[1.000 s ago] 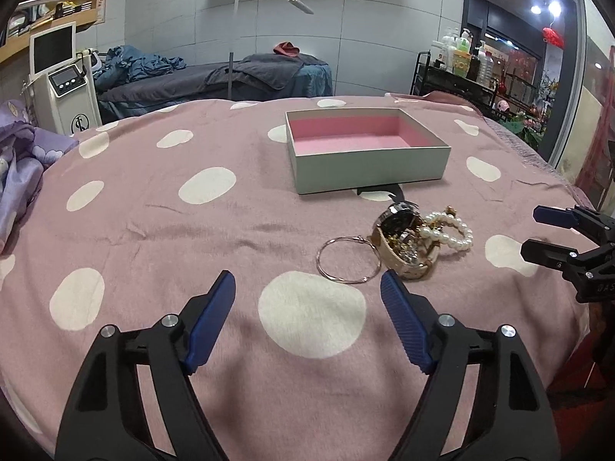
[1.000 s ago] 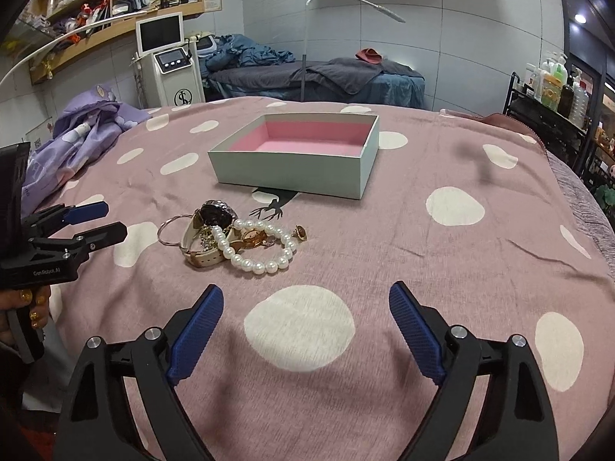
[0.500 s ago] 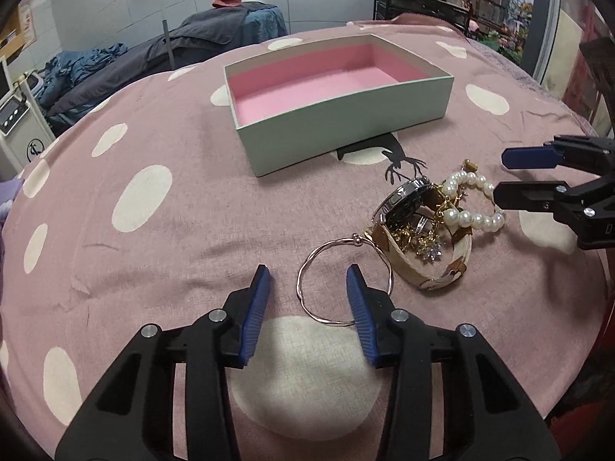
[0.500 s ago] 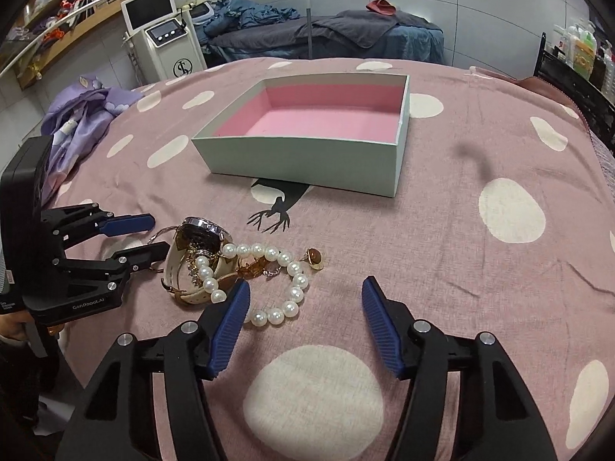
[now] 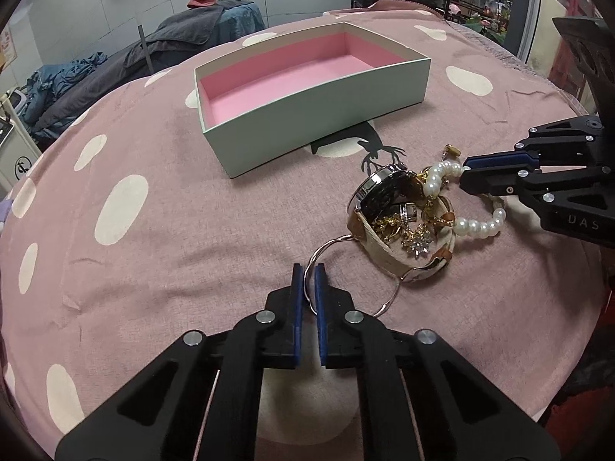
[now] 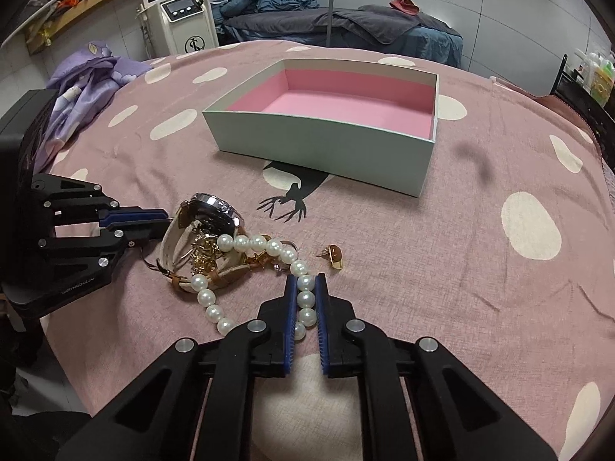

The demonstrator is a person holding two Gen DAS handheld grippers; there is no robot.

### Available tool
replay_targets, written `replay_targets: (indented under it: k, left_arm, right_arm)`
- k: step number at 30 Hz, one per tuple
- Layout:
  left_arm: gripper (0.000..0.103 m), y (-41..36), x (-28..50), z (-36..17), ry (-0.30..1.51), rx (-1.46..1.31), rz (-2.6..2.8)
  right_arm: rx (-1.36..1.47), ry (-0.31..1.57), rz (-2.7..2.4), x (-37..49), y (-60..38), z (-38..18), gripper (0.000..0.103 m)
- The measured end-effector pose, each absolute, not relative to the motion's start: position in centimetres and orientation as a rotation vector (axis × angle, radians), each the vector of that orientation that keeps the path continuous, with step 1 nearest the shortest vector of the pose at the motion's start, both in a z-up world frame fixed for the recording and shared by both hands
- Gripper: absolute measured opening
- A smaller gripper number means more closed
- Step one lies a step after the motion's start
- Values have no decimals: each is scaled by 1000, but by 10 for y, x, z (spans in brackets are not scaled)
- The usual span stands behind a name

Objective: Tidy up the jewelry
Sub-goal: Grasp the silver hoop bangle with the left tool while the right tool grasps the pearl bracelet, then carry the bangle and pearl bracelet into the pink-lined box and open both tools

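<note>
A pile of jewelry lies on the pink spotted cloth: a watch (image 5: 384, 196) with a beige strap, gold pieces, a pearl bracelet (image 6: 246, 246) and a thin silver bangle (image 5: 388, 299). My left gripper (image 5: 308, 269) is shut on the bangle's near-left rim. My right gripper (image 6: 306, 280) is shut on the pearl bracelet's near strand; it also shows in the left wrist view (image 5: 465, 174). A gold ring with an amber stone (image 6: 333, 256) lies apart to the right. The open box (image 5: 307, 115) with a pink lining stands behind the pile, empty.
The cloth covers a round table whose edge drops off close at the left gripper's right (image 5: 576, 307). A purple garment (image 6: 88, 77) lies at the table's far left. A white machine (image 6: 180, 15), a treatment bed and a shelf rack stand beyond.
Both grippers moved forward and down to the pile and closed. The left one closed on the silver bangle, the right one on the pearl bracelet.
</note>
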State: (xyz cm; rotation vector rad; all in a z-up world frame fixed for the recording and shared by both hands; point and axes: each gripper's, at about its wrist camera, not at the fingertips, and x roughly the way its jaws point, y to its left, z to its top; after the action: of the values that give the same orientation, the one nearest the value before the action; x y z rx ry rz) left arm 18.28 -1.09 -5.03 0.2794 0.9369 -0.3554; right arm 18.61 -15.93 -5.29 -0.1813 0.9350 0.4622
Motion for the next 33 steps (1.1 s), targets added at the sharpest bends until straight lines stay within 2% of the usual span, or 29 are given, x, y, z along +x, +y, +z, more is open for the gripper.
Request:
replay_targets:
  k: [15, 28, 30, 31, 32, 33]
  left_arm:
    - [3, -2, 164, 11, 752, 278, -340]
    - [4, 7, 178, 38, 707, 231, -369]
    - [14, 9, 180, 28, 757, 258, -371]
    - [37, 9, 179, 22, 765, 284, -351]
    - [73, 9, 177, 16, 773, 300, -338]
    - [83, 10, 175, 10, 779, 302, -337]
  right_arm:
    - [-240, 655, 586, 151, -163, 22, 9]
    - [-188, 631, 566, 174, -173, 41, 9]
    - [-185, 640, 565, 175, -172, 38, 9]
    - [-182, 644, 566, 175, -173, 36, 9]
    - [-179, 651, 567, 176, -173, 34, 9]
    - [-176, 656, 567, 176, -173, 32, 9]
